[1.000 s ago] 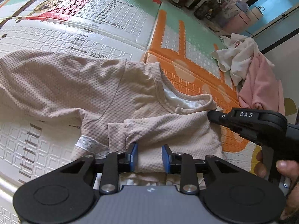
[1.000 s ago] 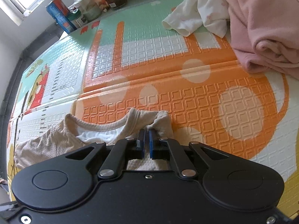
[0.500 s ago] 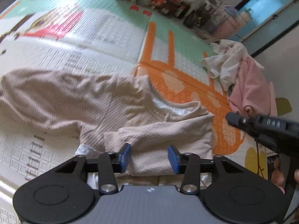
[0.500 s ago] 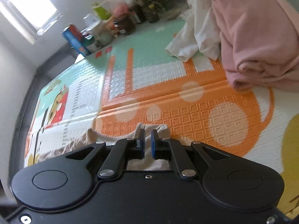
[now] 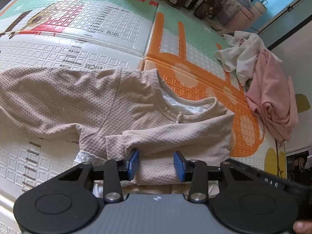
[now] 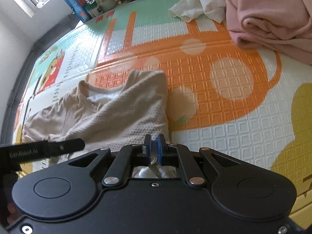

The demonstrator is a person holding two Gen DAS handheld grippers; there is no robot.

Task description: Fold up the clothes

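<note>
Beige waffle-knit top (image 5: 109, 99) flat on mat (image 5: 195, 81), sleeve folded across chest.

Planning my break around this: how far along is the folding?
Early. Done: one sleeve of the beige top lies folded across its chest. In hand: the right gripper pinches its edge; the left gripper is open. Left: the other sleeve, the body, and the pink and white pile.
</note>
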